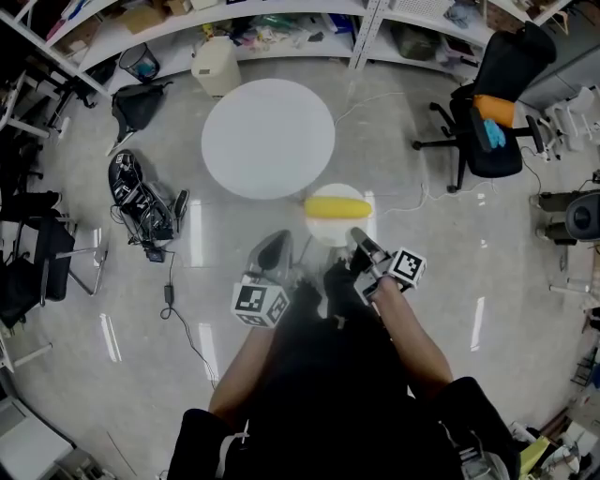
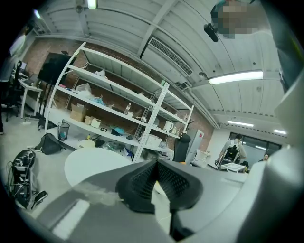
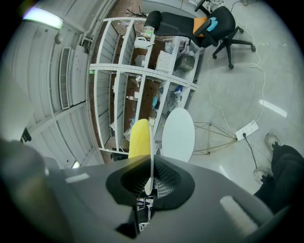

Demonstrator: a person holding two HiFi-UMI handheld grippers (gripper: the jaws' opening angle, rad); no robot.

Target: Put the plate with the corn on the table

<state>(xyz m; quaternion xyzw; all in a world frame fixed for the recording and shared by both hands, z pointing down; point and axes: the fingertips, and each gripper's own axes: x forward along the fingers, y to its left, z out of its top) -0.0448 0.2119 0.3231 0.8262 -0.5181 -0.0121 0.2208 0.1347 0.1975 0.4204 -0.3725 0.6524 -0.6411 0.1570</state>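
Observation:
A round white table (image 1: 268,138) stands ahead of me on the floor. Just in front of it, in the air, is a small white plate (image 1: 325,231) with a yellow corn cob (image 1: 337,207) lying across it. My right gripper (image 1: 357,236) is shut on the plate's near rim. In the right gripper view the thin rim (image 3: 151,152) runs between the pads of the right gripper (image 3: 148,182), with the corn (image 3: 138,138) to its left and the table (image 3: 179,134) beyond. My left gripper (image 1: 274,249) hangs left of the plate, apart from it, shut and empty (image 2: 155,187); the table (image 2: 90,163) lies ahead of it.
Shelving (image 1: 281,23) lines the far wall, with a white bin (image 1: 216,66) and a mesh bin (image 1: 141,62) below it. Dark bags (image 1: 141,197) lie left of the table. A black office chair (image 1: 492,103) stands at the right. Cables (image 1: 403,202) cross the floor.

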